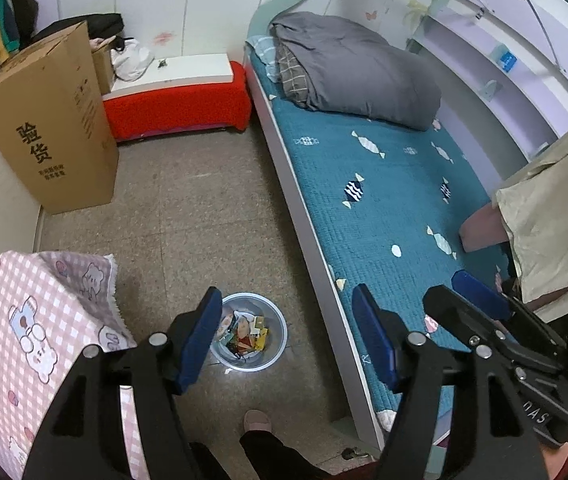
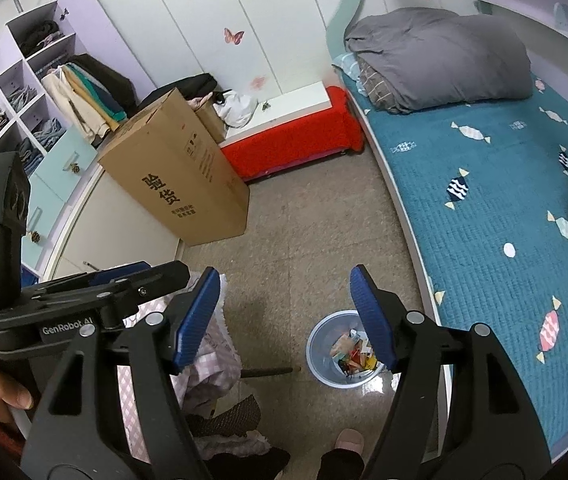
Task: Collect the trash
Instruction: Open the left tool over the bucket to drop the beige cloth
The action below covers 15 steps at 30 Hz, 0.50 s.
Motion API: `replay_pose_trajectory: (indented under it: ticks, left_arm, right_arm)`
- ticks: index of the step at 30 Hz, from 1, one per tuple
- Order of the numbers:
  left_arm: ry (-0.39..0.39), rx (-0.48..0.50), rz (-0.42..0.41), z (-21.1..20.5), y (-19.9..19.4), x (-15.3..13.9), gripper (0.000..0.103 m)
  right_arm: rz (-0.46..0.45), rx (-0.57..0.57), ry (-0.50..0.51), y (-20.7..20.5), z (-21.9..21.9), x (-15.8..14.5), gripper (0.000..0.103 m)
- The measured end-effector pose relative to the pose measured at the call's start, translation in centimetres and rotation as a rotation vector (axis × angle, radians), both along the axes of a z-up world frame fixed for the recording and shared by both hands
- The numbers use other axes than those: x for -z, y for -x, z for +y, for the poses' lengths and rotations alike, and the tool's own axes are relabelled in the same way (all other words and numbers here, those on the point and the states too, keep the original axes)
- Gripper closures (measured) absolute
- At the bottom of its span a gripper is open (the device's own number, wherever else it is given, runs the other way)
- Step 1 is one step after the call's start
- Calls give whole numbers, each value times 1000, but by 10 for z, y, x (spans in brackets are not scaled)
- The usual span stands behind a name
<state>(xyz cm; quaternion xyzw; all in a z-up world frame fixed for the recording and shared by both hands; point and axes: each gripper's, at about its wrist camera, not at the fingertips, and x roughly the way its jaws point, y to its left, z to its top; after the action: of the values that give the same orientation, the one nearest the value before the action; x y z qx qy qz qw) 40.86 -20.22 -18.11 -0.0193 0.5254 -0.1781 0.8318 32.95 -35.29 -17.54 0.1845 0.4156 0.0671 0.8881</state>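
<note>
You held the left gripper (image 1: pixel 284 336) with jaws wide and empty above the bin (image 1: pixel 248 332) of wrappers at six o'clock; your right gripper (image 2: pixel 286 316), equally wide, had it toward four o'clock.

The bed cover (image 1: pixel 384 208) is teal, quilted and printed with white, pink and navy striped candies, and a plain grey duvet (image 1: pixel 356 68) with a checked lining lies folded on it. A pink-and-white gingham cloth (image 1: pixel 31 320) carries cartoon bears, beside a brown cardboard box (image 1: pixel 51 128) with black lettering and a bright red bench cover (image 1: pixel 179 112). The translucent bluish wastebasket (image 1: pixel 275 328) holds multicoloured wrappers (image 1: pixel 245 334) on speckled grey-brown floor (image 1: pixel 203 208); both grippers have blue pads (image 1: pixel 197 340) on black frames.
</note>
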Motion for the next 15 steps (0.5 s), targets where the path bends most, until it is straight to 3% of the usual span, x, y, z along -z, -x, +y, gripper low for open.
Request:
replay_pose_trajectory:
  ticks: [9,15]
  left_arm:
    - [-19,-132,-16,58,17,-5,34]
    - [-18,-303,-30,139,40,-12,33]
  right_arm:
    - [20,-115,-22,-12,48,8,36]
    - [31,-275,-31,-28,117,9,36]
